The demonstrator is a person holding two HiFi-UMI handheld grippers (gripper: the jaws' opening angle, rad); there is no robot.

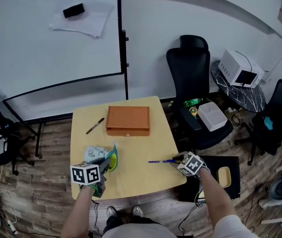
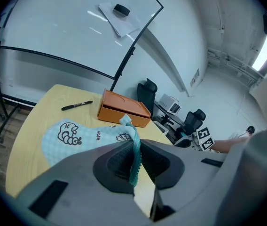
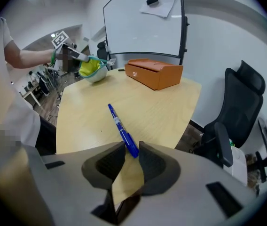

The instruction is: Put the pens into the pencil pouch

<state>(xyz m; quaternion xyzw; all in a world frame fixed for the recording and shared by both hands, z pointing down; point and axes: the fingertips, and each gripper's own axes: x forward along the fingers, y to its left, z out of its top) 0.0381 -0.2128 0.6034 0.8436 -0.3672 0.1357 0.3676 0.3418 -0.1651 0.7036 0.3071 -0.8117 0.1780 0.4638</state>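
The left hand-held gripper [image 2: 134,147] clamps the pouch [image 2: 77,135] open while the right hand-held gripper [image 3: 131,149] pinches the blue pen [image 3: 119,126] on the table [image 3: 161,107], which probably needs lifting across next.

— Where is the worktop [image 1: 136,148] open?
— The bare stretch between the pencil pouch [image 1: 95,154], pinched in the left tongs [image 2: 134,149], and the blue pen [image 1: 161,161], in the right tongs [image 3: 131,149].
— And farther back?
— The orange box [image 1: 127,120] blocks the far middle, and a black marker [image 1: 95,126] lies just left of it. An office chair [image 1: 193,83] stands off the right edge.
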